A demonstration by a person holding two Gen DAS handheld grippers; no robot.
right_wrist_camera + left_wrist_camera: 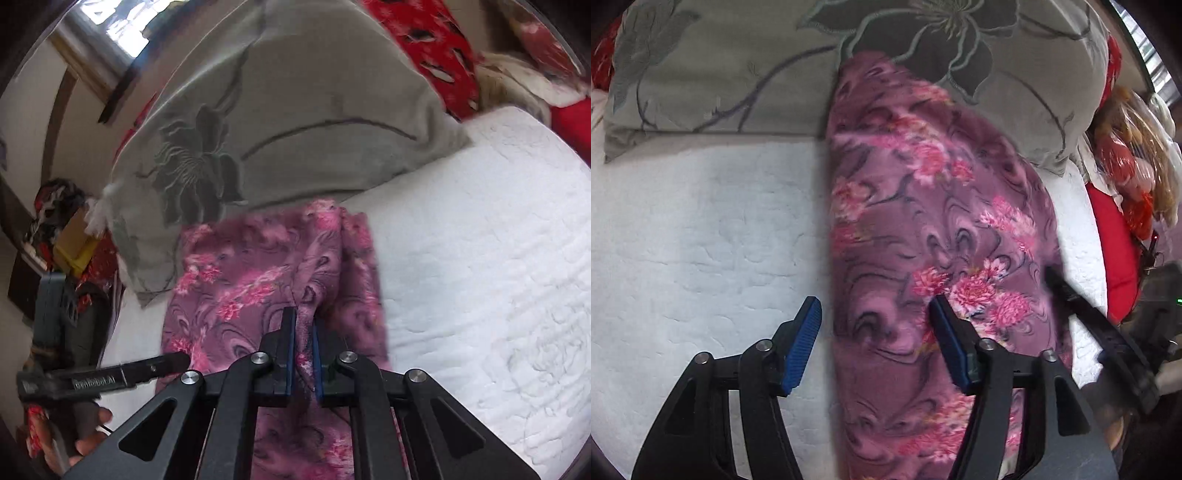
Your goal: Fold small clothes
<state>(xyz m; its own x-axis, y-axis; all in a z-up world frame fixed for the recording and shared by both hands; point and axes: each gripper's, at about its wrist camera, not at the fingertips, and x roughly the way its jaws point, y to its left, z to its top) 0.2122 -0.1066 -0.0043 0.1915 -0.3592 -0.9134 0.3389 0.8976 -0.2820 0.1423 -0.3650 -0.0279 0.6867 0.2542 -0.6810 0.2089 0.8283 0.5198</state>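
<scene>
The pink flowered garment lies lengthwise on the white bedcover, its far end up against the grey pillow. The right gripper is pinched onto a raised ridge of it, while the left gripper hangs wide open, one finger over the cloth and one over the bedcover, holding nothing. With only one narrow pinch on fuzzy cloth, a pull may well bunch the garment, drag it crooked, or slip free, and the far end could catch on the pillow.

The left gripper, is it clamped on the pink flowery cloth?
No: the left gripper stands wide open, one blue pad over the white bedcover, the other over the pink floral garment.
</scene>
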